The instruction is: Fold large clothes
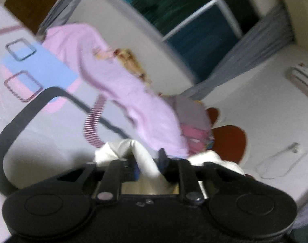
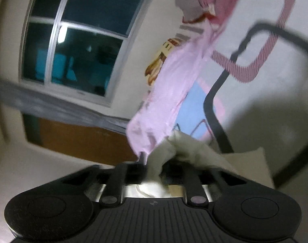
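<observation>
A white garment [image 1: 142, 158] is bunched between the fingers of my left gripper [image 1: 147, 160], which is shut on it. In the right wrist view the same white garment [image 2: 186, 147] is pinched in my right gripper [image 2: 154, 162], also shut on it. A pink garment with a printed picture [image 1: 117, 81] lies stretched on the patterned bedsheet [image 1: 42, 121] just beyond the left fingers; it also shows in the right wrist view [image 2: 172, 85], running up from the right fingers. Both views are blurred and tilted. The fingertips are mostly hidden by cloth.
The bedsheet [image 2: 265, 30] is white with pink, blue and black looped shapes. A dark window [image 1: 190, 6] with grey curtains [image 1: 251, 54] stands behind the bed; it shows in the right wrist view [image 2: 77, 46] too. A wall air conditioner [image 1: 303, 79] is at right.
</observation>
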